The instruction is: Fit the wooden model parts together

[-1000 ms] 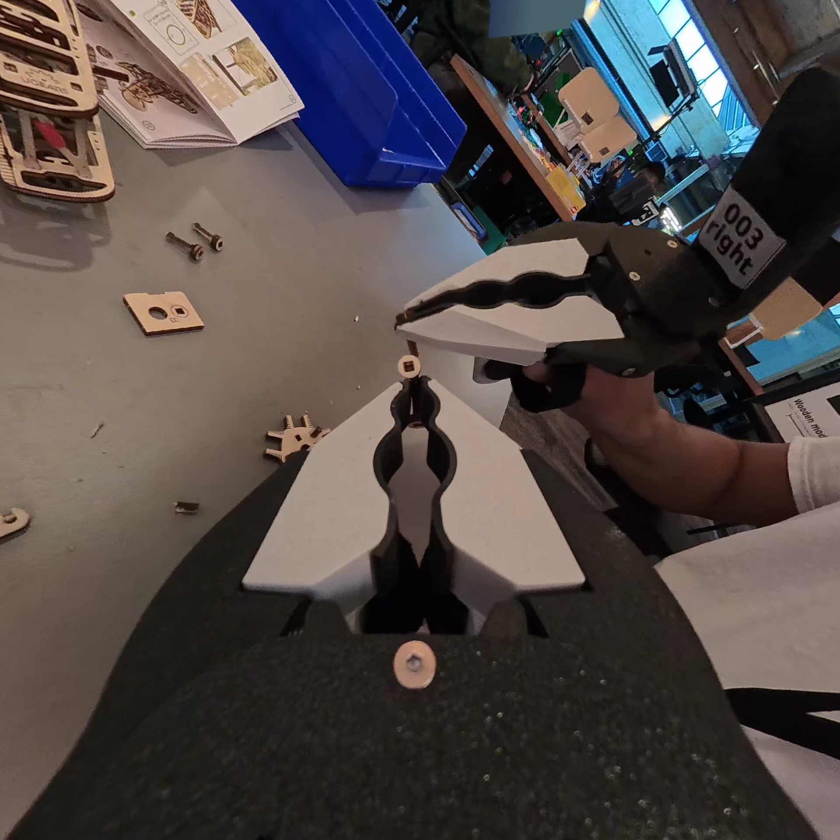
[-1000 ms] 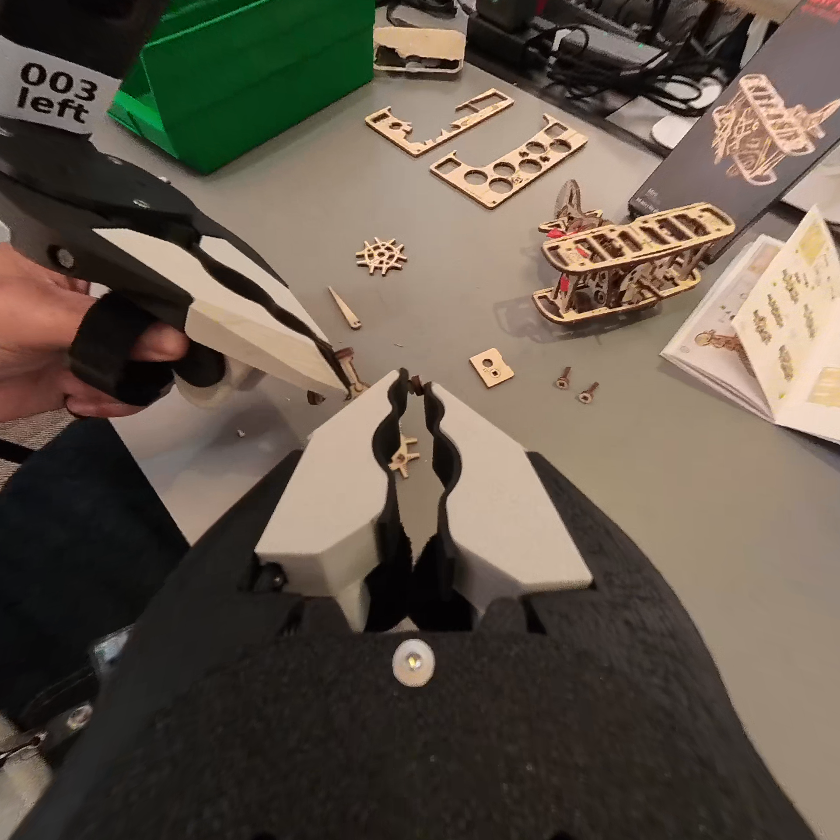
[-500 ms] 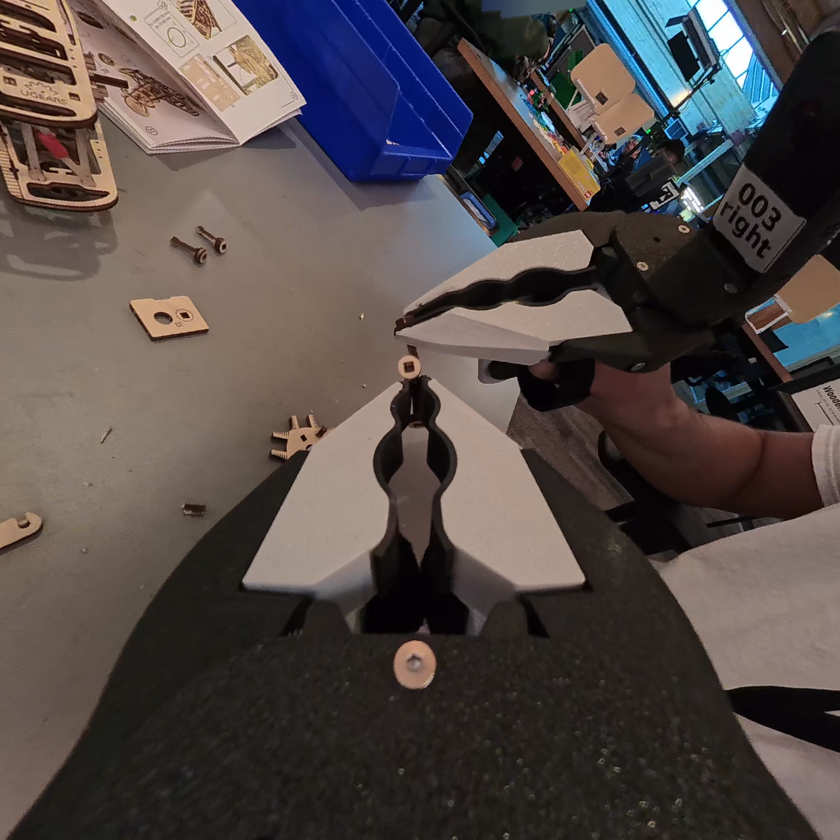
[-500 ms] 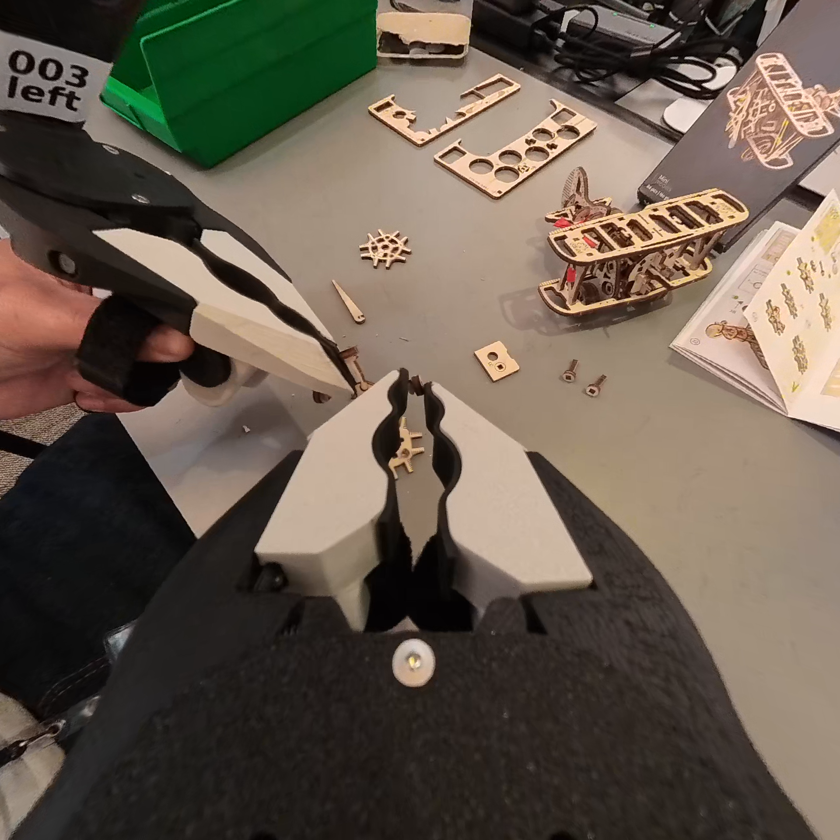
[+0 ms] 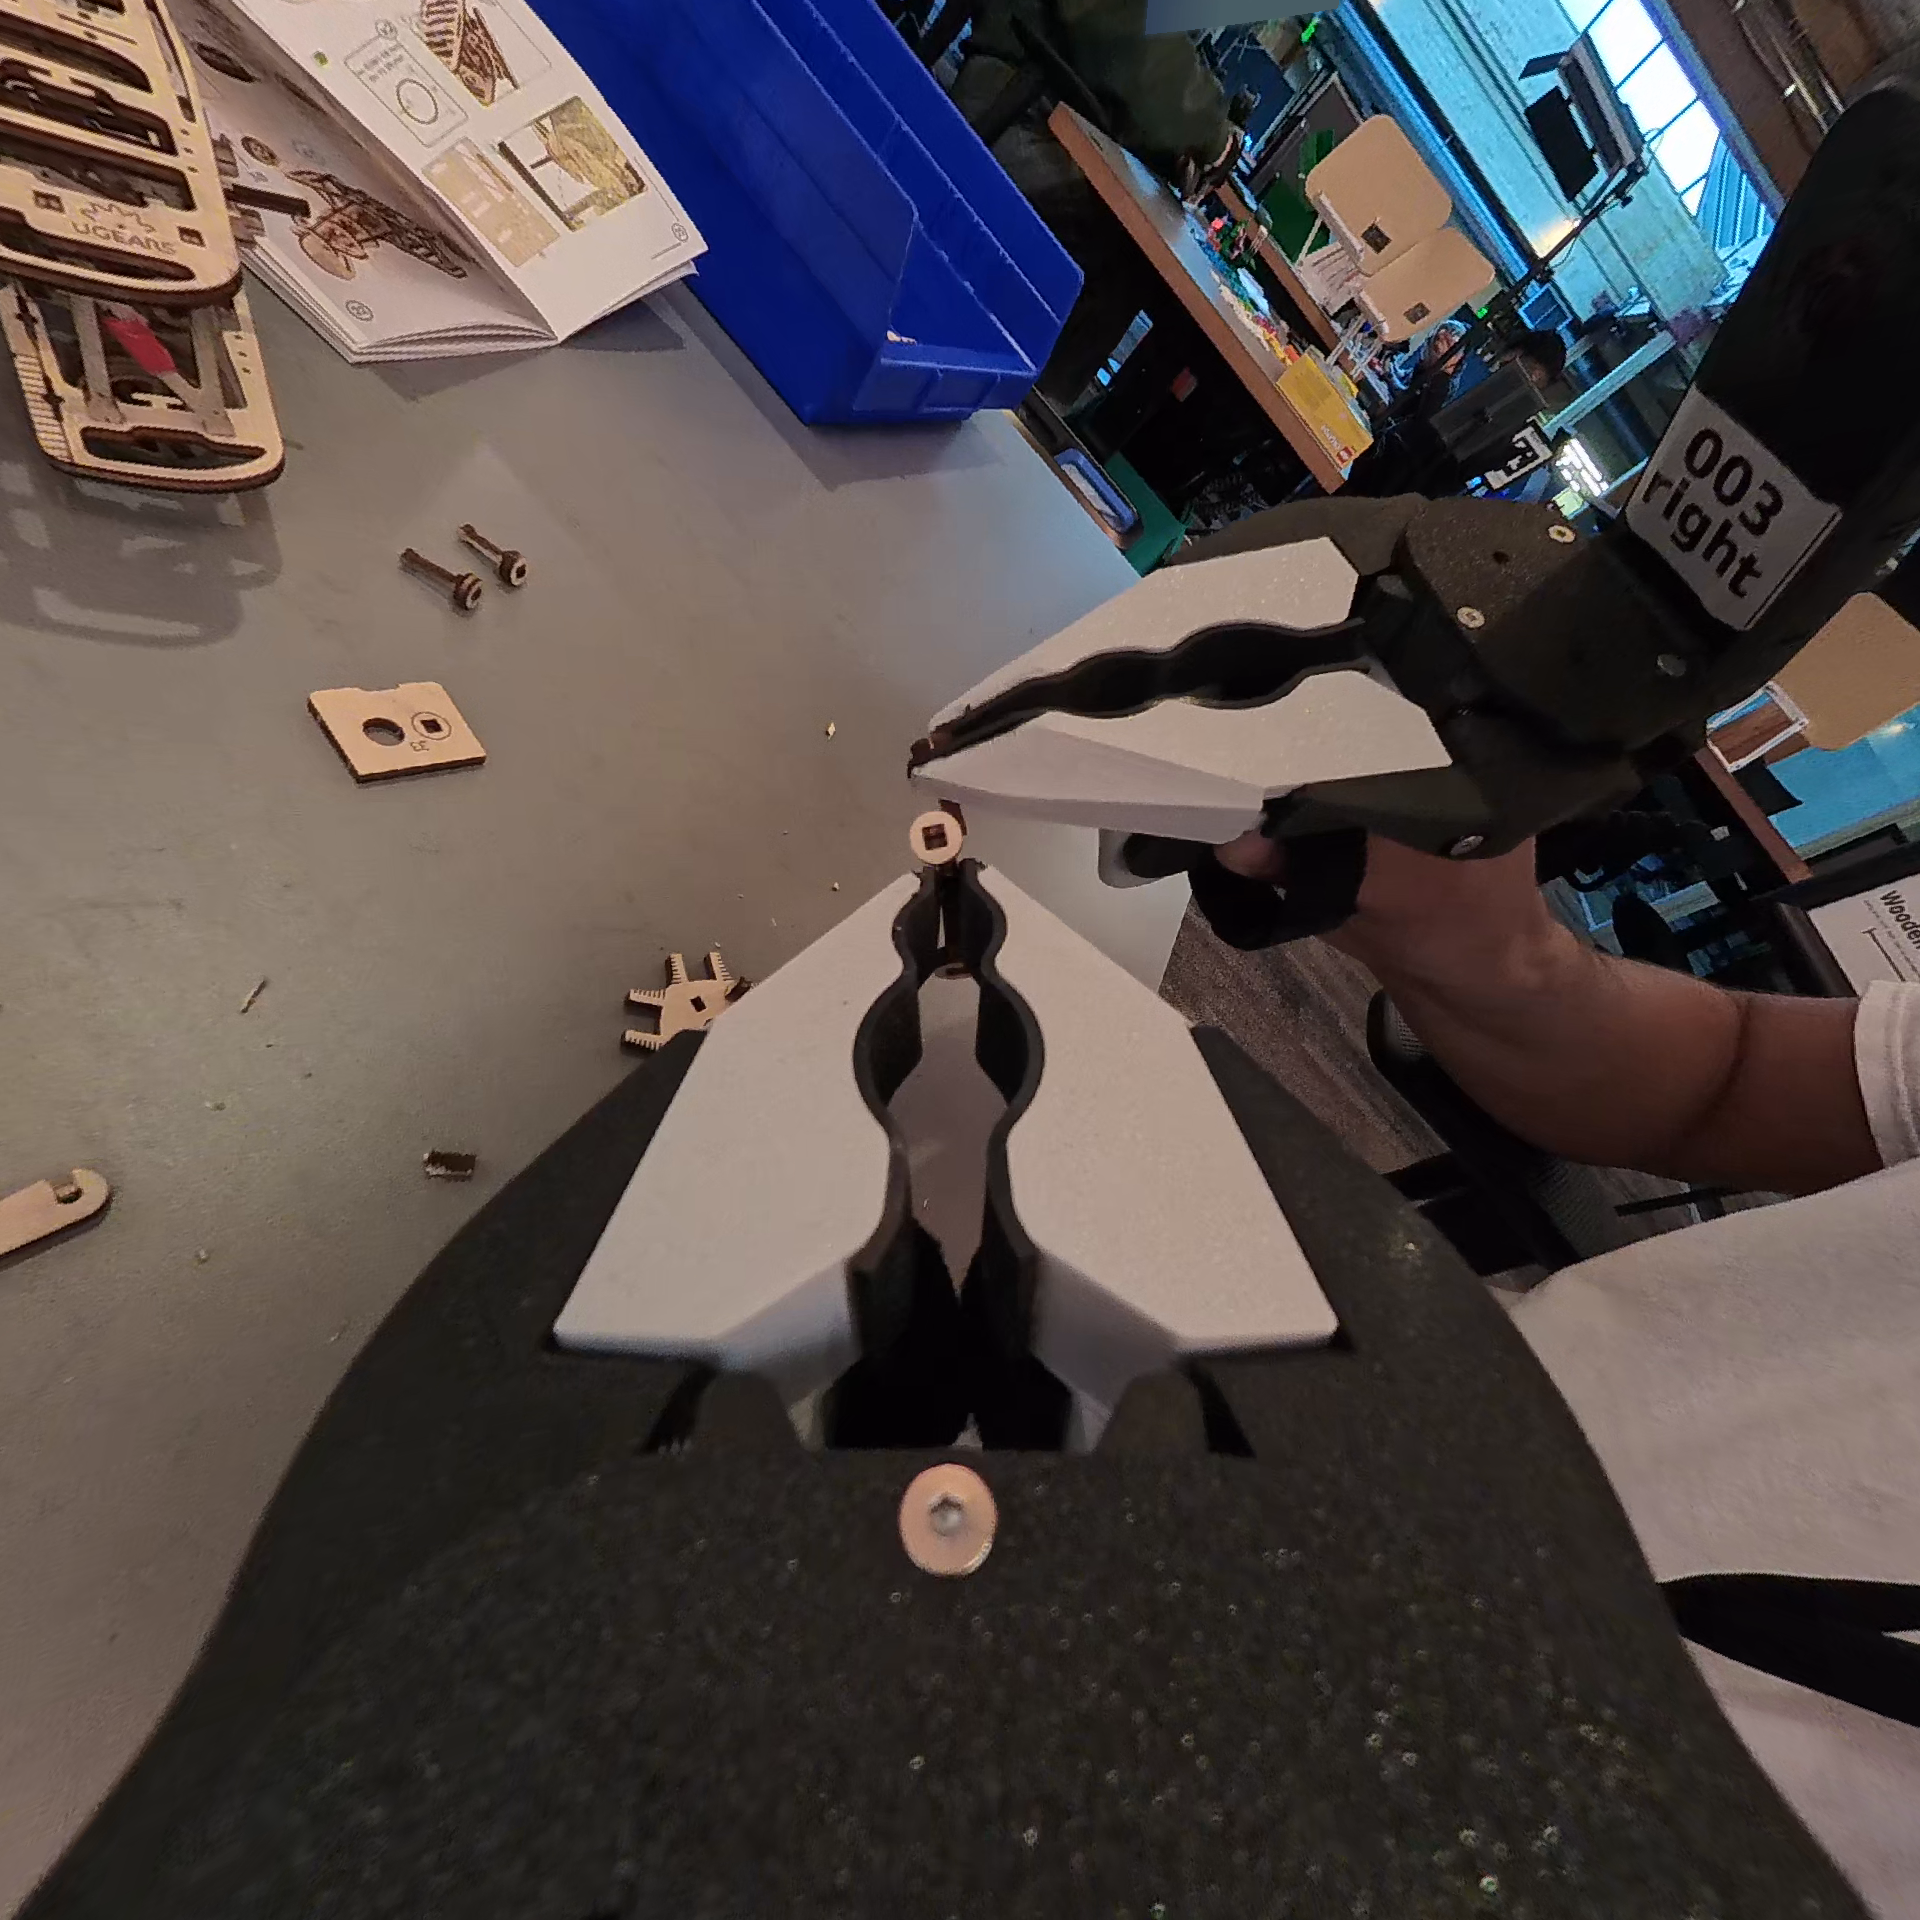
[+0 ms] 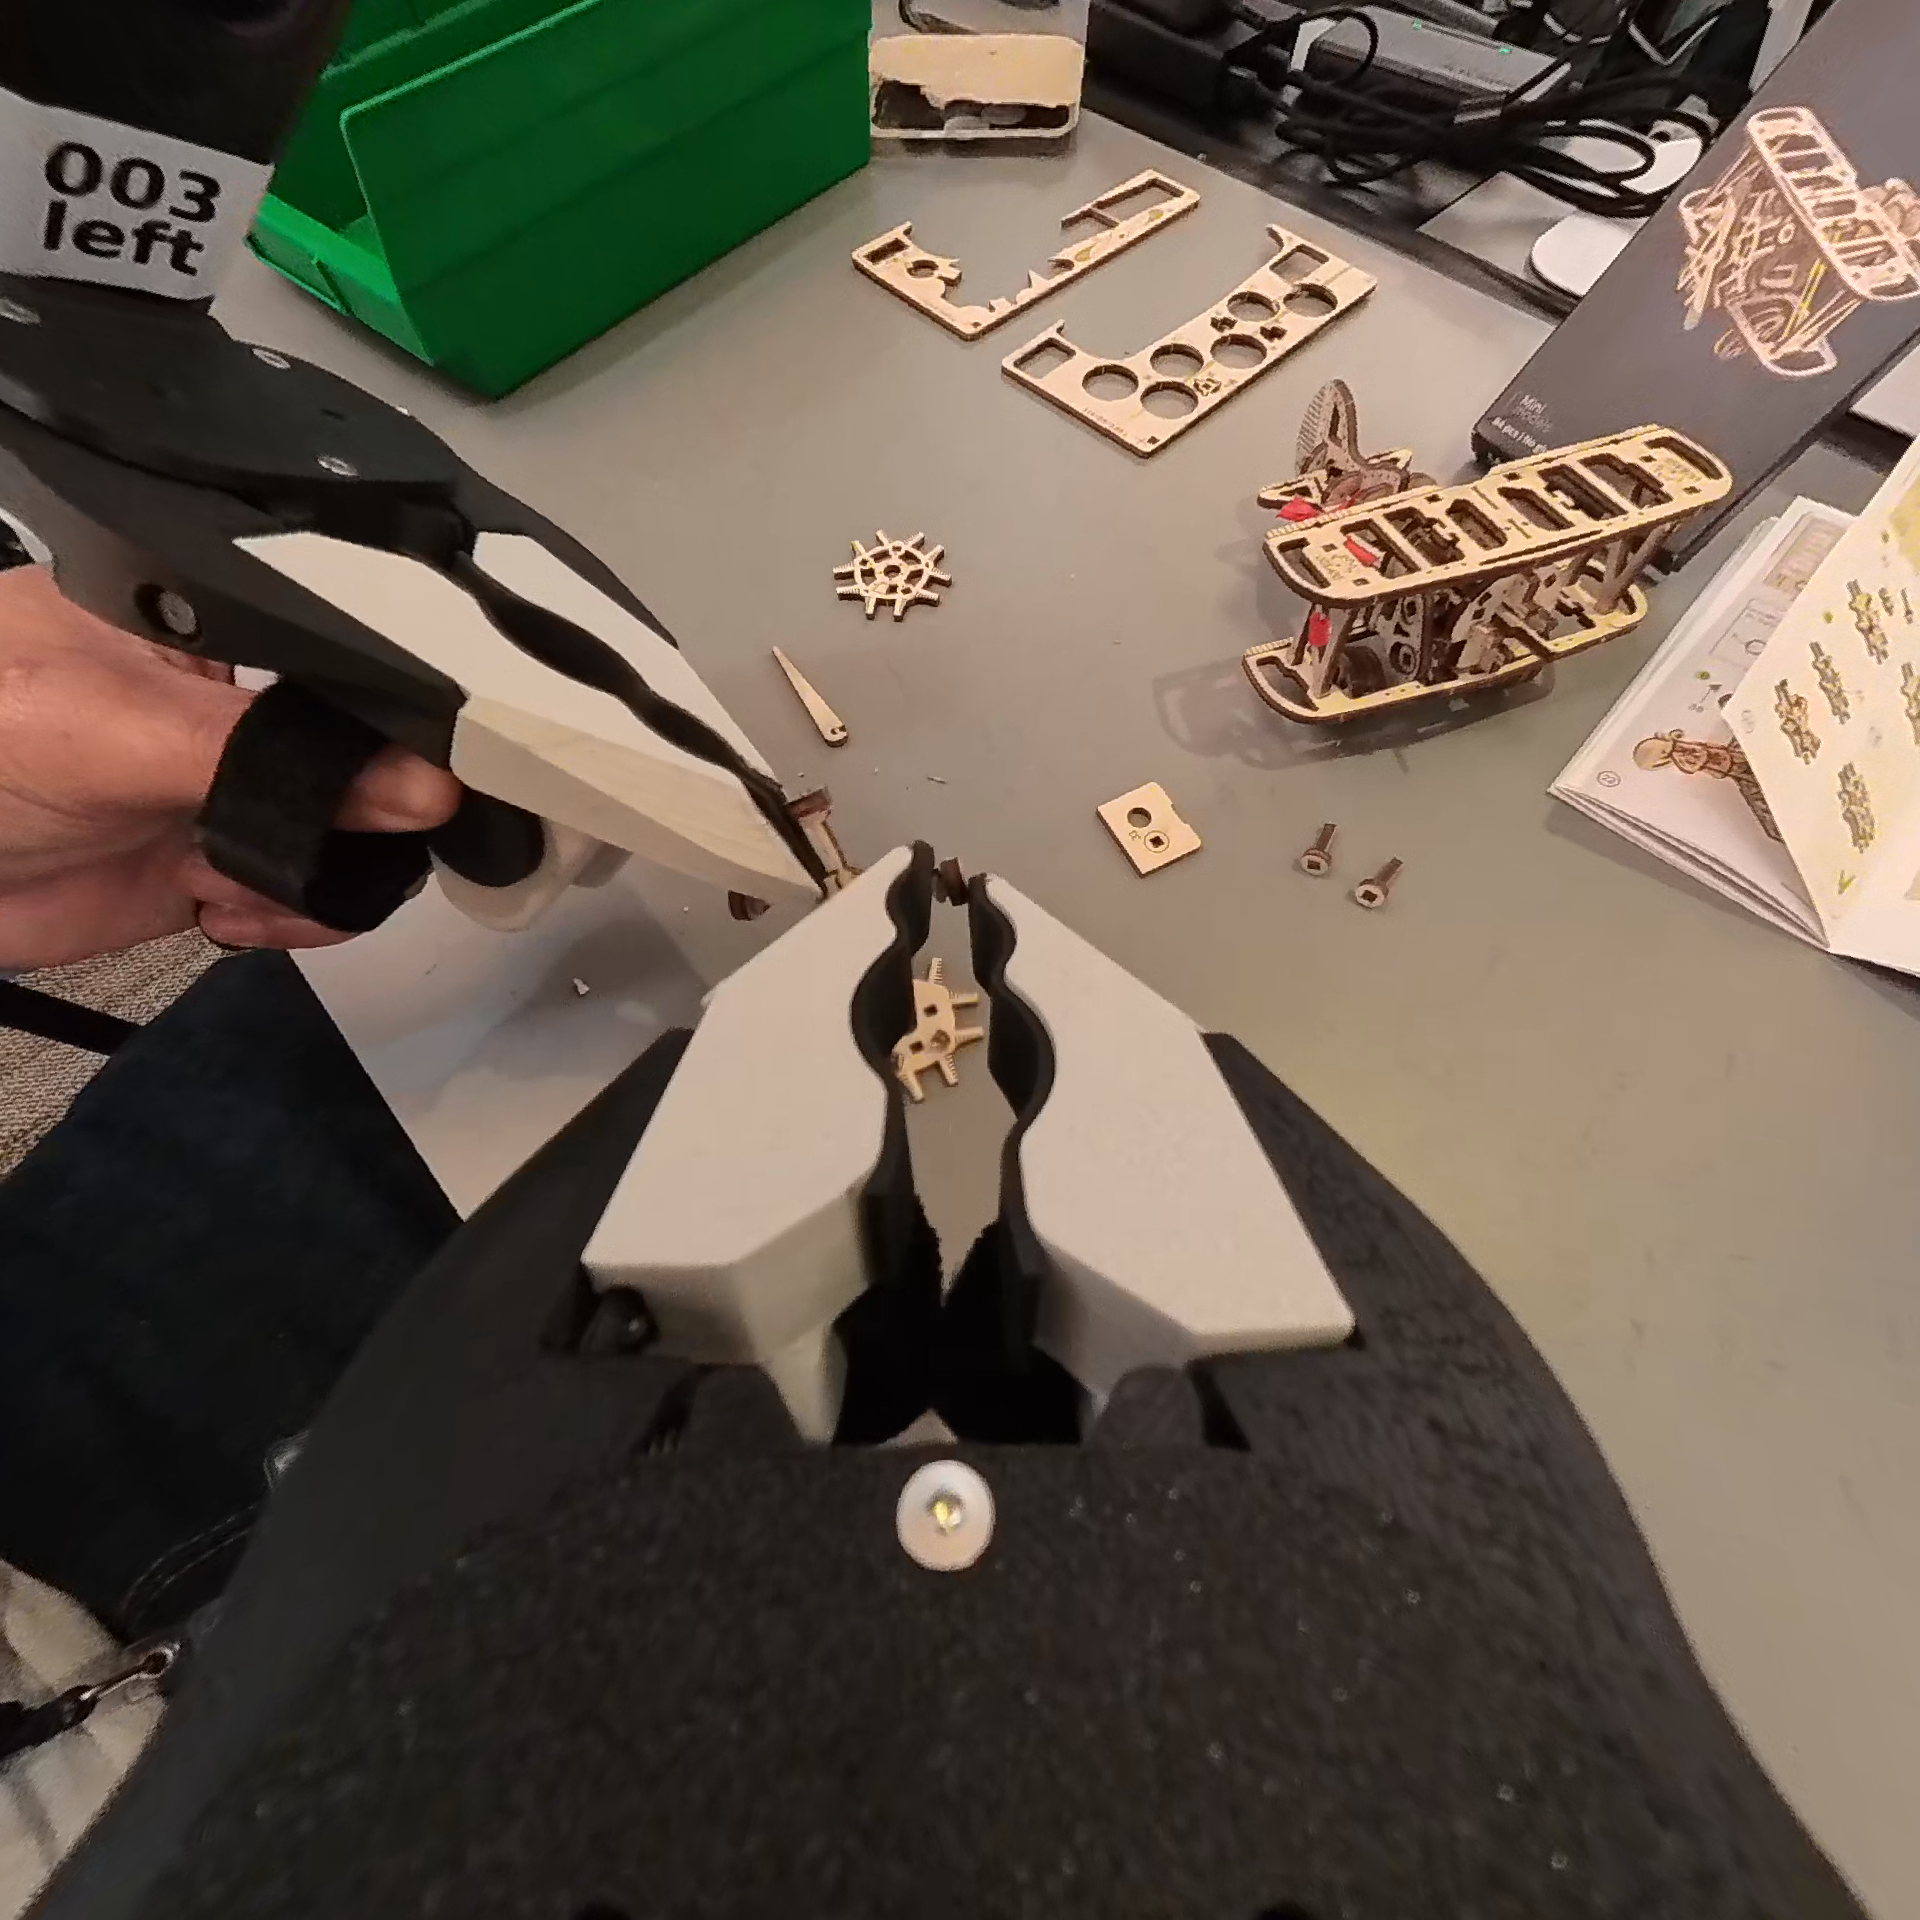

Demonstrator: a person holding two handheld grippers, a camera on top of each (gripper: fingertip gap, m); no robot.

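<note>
My left gripper (image 5: pixel 940 896) is shut on a small wooden pin (image 5: pixel 937 837), whose round head with a square hole sticks out past the tips. My right gripper (image 6: pixel 943 871) is shut on a tiny dark wooden piece (image 6: pixel 948 869). Both are held above the table's near edge, tips almost touching. In the left wrist view the right gripper (image 5: pixel 923 750) sits just above the pin's head. In the right wrist view the left gripper (image 6: pixel 808 857) comes in from the left with its wooden pin (image 6: pixel 819 831).
On the grey table (image 6: pixel 1455 1143) lie a built wooden biplane (image 6: pixel 1455 582), a gear wheel (image 6: pixel 891 575), a toothed piece (image 6: pixel 935 1023), a square plate (image 6: pixel 1148 826), two pins (image 6: pixel 1317 860), a pick (image 6: pixel 808 694) and cut-out sheets (image 6: pixel 1184 353). A green bin (image 6: pixel 582 156), blue bin (image 5: pixel 831 208) and booklet (image 5: pixel 447 177) stand farther back. My two grippers' fingertips are within a few centimetres of each other. The square plate (image 6: pixel 1148 826) sits 12 cm or so from the ends of my right fingers. My left wrist view (image 5: pixel 412 722) looks at it from another angle.
Both grippers stay shut and tip to tip. They have shifted only slightly over the table. No part has been let go or joined.
</note>
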